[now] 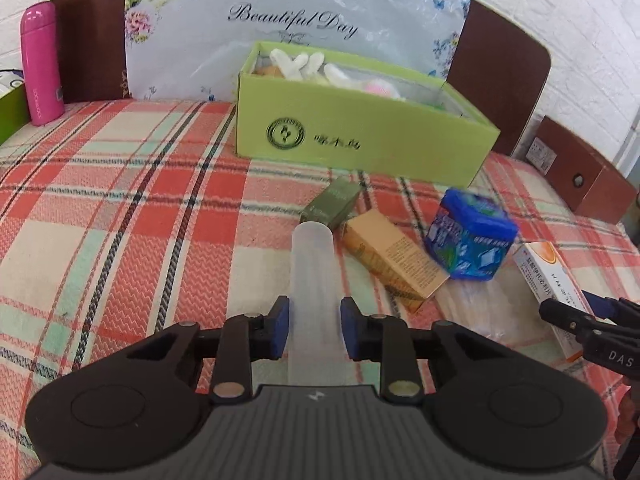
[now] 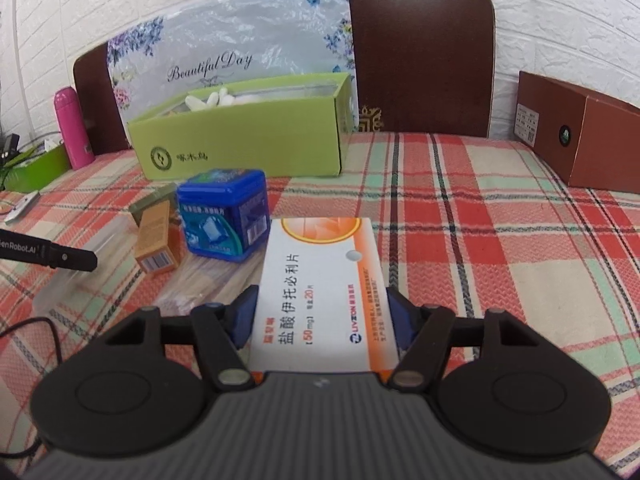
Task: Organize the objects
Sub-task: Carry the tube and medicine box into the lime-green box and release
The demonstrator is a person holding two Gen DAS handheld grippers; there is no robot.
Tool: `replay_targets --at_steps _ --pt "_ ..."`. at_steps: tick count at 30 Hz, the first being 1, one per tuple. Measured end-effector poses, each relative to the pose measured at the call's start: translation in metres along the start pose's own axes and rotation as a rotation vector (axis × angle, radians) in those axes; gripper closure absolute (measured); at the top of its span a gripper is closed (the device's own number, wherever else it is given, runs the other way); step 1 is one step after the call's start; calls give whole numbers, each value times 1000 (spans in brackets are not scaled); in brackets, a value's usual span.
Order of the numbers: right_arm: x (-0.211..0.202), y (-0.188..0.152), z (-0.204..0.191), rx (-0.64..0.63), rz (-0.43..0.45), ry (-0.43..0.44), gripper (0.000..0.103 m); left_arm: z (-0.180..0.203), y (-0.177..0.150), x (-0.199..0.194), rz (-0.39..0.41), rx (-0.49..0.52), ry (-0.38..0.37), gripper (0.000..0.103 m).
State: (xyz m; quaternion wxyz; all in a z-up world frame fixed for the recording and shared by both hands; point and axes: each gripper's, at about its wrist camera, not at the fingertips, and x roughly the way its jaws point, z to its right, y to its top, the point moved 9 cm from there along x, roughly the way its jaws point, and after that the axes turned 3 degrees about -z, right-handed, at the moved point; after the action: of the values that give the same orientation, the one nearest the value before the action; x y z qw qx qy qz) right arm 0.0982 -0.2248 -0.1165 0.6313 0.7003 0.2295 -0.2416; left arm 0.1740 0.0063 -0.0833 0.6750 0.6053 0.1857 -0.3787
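My left gripper is shut on a frosted translucent tube that points toward the green box. My right gripper is shut on a white and orange medicine box, held just above the cloth; it also shows in the left wrist view. On the plaid cloth lie a dark green carton, a tan carton and a blue plastic tub. The open green box holds white soft items.
A pink flask stands at the far left beside a green tray. A brown box lies at the right. A floral bag and brown chair backs stand behind. A clear plastic packet lies on the cloth.
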Motion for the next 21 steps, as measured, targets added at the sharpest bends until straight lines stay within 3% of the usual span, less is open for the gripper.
replay_targets --at_steps 10,21 --pt "-31 65 -3 1 163 43 38 24 65 -41 170 43 -79 75" --pt "4 149 -32 -38 267 107 38 38 151 -37 287 57 -104 75"
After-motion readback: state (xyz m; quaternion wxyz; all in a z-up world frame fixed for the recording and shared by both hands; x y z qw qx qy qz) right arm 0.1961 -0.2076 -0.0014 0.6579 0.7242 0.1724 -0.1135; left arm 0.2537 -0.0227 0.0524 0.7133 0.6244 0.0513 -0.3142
